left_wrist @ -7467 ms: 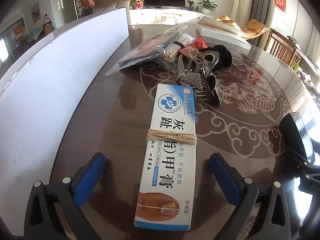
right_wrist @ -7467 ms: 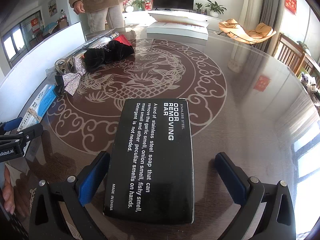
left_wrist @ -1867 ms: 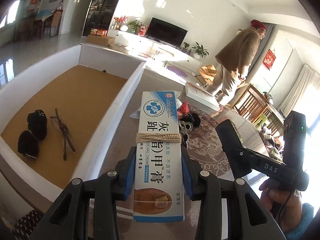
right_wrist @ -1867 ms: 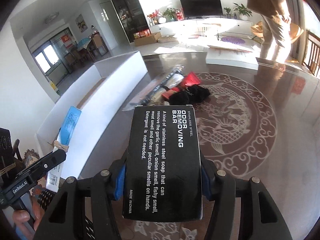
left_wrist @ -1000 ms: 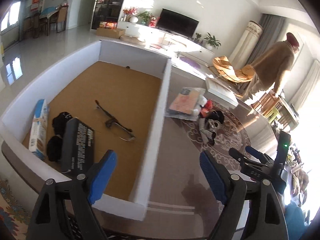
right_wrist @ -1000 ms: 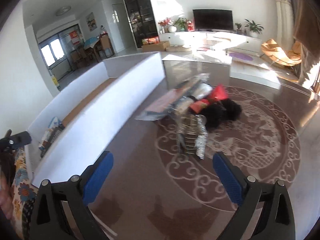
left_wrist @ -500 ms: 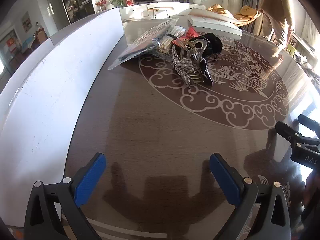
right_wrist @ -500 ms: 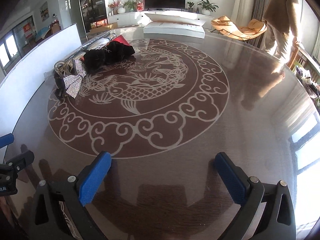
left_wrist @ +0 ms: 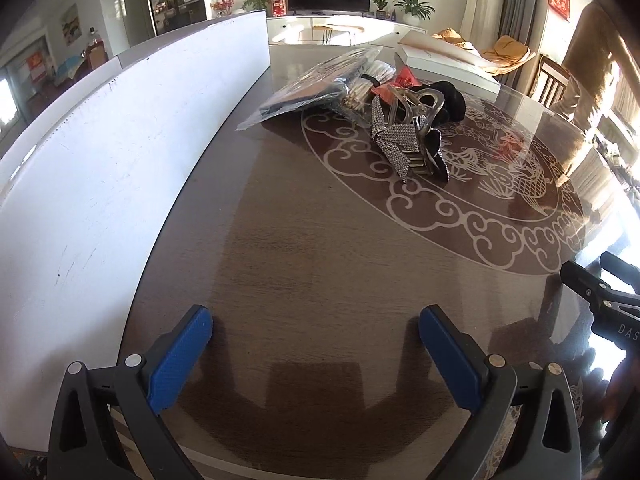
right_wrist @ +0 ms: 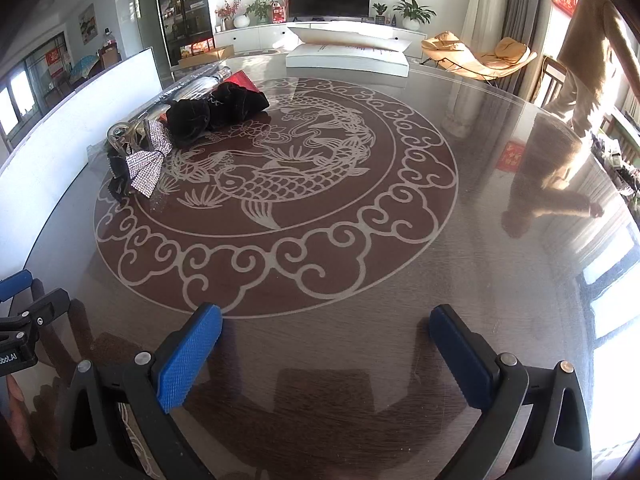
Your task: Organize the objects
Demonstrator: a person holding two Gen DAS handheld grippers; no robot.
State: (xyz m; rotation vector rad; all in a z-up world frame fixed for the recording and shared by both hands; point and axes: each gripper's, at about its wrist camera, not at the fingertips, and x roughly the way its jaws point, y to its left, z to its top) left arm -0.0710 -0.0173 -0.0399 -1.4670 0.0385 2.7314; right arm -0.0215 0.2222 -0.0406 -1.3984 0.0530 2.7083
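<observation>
**Both claws empty over the table**

The left gripper (left_wrist: 314, 354) and right gripper (right_wrist: 326, 354) are held spread wide, nothing between the pads, above the table (right_wrist: 500, 280). Ahead and left of the right claw, a pile of objects (right_wrist: 188, 128) is seen. The white box wall (left_wrist: 100, 168) stands left of the left claw (its contents are hidden).

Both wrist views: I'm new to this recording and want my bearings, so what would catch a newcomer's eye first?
Probably the pale koi-and-cloud medallion inlaid in the glossy dark round table, filling its middle. Next, the heap at the table's far left: a sparkly rhinestone bow in front of a bundle of black velvet fabric, beside a tall white box wall. Both grippers, left and right, hang open and empty in the foreground.
</observation>
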